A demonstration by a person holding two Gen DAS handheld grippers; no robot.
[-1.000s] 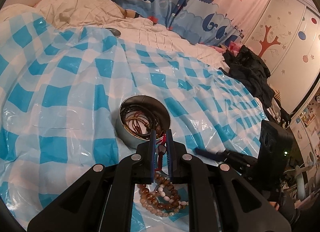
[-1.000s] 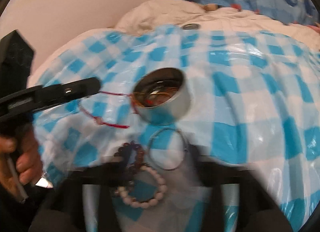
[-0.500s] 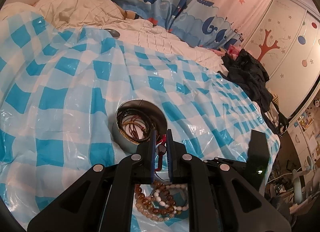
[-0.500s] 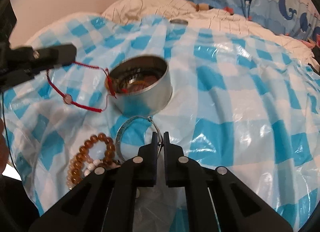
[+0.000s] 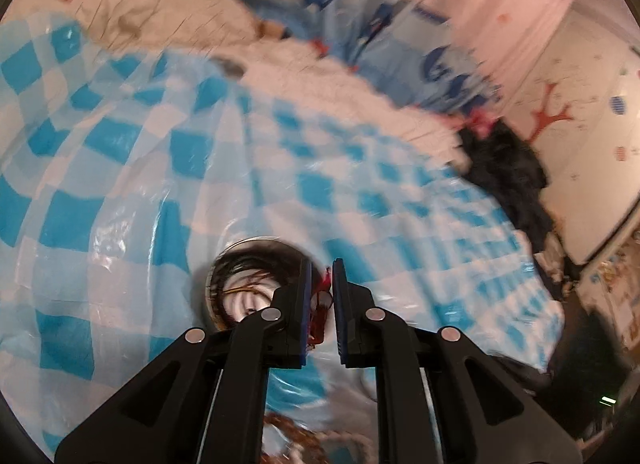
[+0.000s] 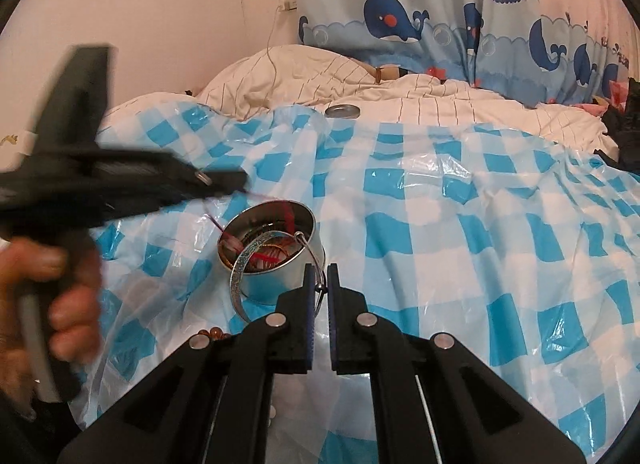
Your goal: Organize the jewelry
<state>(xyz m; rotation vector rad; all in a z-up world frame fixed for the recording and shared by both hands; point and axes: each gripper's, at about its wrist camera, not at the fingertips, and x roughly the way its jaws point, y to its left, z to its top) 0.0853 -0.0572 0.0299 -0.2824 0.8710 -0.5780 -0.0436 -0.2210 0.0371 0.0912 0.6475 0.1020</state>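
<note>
Right wrist view: nearest, the right gripper (image 6: 319,287) pinches a silver bangle (image 6: 256,264) by its thin wire side, the hoop hanging over the near rim of the round metal tin (image 6: 280,264). The tin sits on a blue-checked plastic sheet (image 6: 440,232) and holds tangled bracelets. Amber beads (image 6: 214,332) lie just beside the gripper's base. Above the tin's left side, the left gripper (image 5: 321,288) clamps a red string bracelet (image 5: 320,304), apparently trailing into the tin; that view is blurred. Farther back, a round metal lid (image 6: 342,111) rests on the white bedding (image 6: 360,83).

Left-wrist view motion-blurred; beads (image 5: 296,438) edge-cropped.
</note>
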